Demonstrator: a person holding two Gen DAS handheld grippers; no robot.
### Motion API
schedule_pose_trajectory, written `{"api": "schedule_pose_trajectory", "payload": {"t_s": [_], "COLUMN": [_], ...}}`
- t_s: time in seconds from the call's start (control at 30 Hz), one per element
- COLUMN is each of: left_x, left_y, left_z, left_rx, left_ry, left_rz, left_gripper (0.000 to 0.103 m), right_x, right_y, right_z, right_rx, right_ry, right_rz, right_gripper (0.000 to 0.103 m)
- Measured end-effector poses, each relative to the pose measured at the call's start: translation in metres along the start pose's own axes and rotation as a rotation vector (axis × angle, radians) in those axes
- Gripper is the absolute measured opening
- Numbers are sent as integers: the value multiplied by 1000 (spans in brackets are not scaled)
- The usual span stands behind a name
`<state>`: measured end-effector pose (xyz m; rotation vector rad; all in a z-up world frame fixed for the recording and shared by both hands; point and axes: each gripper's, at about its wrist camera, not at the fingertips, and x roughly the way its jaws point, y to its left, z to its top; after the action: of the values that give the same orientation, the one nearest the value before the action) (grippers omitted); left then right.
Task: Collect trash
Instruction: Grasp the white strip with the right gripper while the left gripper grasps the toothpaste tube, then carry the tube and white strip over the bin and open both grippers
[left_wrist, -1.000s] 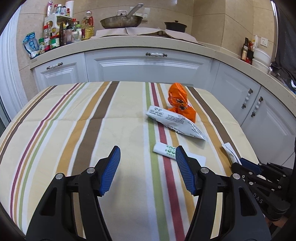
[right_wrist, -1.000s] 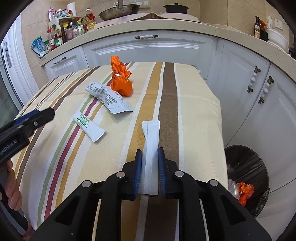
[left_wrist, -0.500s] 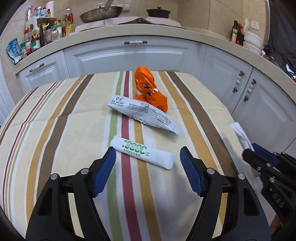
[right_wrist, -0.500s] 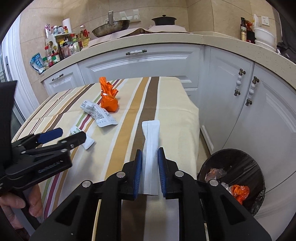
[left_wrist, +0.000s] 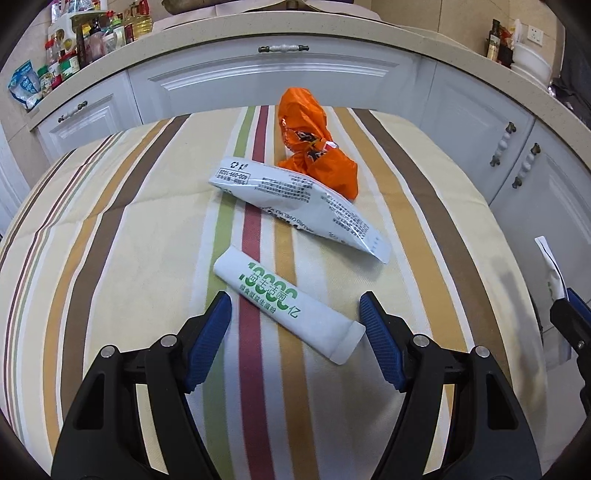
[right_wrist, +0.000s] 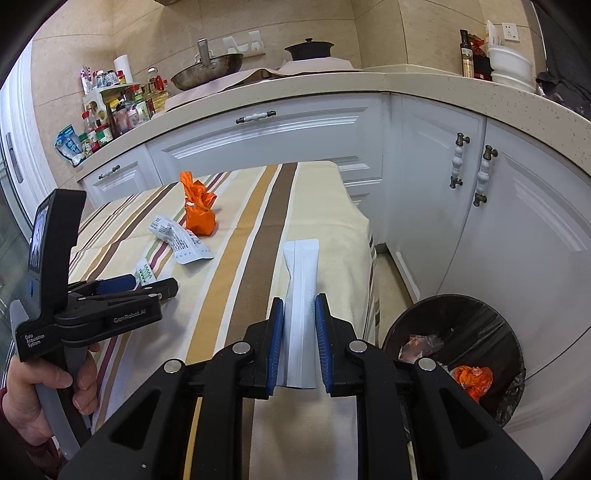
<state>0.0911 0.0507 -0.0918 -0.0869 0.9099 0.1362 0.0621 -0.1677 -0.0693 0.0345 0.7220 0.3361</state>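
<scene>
1. The white sachet with green print (left_wrist: 286, 301) lies flat on the striped tabletop (left_wrist: 110, 229), slanted between the two blue pads of the left tool (left_wrist: 295, 334). The pads stand spread on either side of it and do not touch it.
2. Change: a second ago the left tool was farther back, with the sachet ahead of its right pad. It has since come forward and down, and its jaws have just been opening wider, so the sachet now sits inside the gap. Judgement: the left tool is set up for a pick; lowering and closing remain.
3. The right tool (right_wrist: 299, 345) is pressed together on a plain white wrapper (right_wrist: 301, 291), pinching its lower part. It has carried the wrapper from over the middle of the tabletop to its right edge, towards the lined bin (right_wrist: 480, 317) on the floor. The wrapper is not yet over the bin opening.
4. Remaining trash: a printed white pouch (left_wrist: 299, 201) just beyond the sachet, and an orange wrapper (left_wrist: 316, 147) touching the pouch's far side.
5. Obstructions: none between the left pads and the sachet. The pouch's near corner is close, so a wide close could catch it.
6. The bin already holds an orange scrap (right_wrist: 472, 380).
</scene>
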Motion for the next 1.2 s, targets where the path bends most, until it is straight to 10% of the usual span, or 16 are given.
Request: {"api": "schedule_pose_trajectory", "payload": {"t_s": [0.47,1.2], "left_x": [-18,-76], "left_y": [43,24], "left_z": [-15,-16], "left_rx": [-14,37], "left_ry": [-23,-161], "left_rz": [-31,-131], "left_gripper": [22,21], "right_x": [0,-24], "right_y": [11,8], "right_z": [3,6], "right_rx": [-26,-27], "right_ry": [-8,-82], "right_rz": [10,-41], "right_gripper": [19,19]}}
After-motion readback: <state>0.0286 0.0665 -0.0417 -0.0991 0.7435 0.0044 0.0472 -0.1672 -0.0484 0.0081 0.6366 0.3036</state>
